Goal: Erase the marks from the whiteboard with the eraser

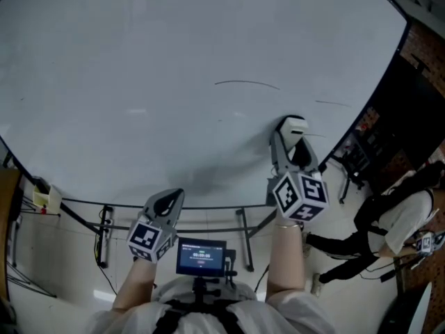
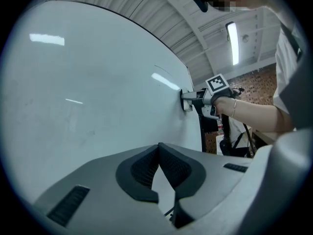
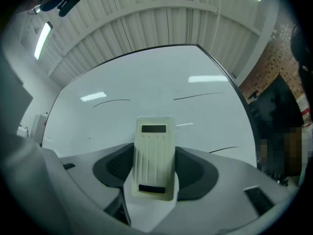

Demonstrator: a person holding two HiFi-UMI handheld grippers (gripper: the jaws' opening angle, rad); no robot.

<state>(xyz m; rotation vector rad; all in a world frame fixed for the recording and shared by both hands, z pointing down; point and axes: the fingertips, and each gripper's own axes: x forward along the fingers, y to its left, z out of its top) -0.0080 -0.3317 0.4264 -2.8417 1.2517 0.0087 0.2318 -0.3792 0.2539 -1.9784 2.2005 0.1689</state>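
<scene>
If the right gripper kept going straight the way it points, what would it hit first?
The whiteboard. The right gripper is shut on the eraser, which leads. In the left gripper view the eraser looks pressed to the board, though contact is hard to confirm.

You're in a workshop-like hall. Ahead of your right jaws stands a big whiteboard (image 3: 161, 82). Above them runs a ribbed metal ceiling (image 3: 161, 23) with a tube light (image 3: 43, 39), and to their right is a brown patterned wall (image 3: 274, 67).

The left gripper (image 2: 159, 147), jaws together and empty, faces the whiteboard (image 2: 98, 77).
</scene>
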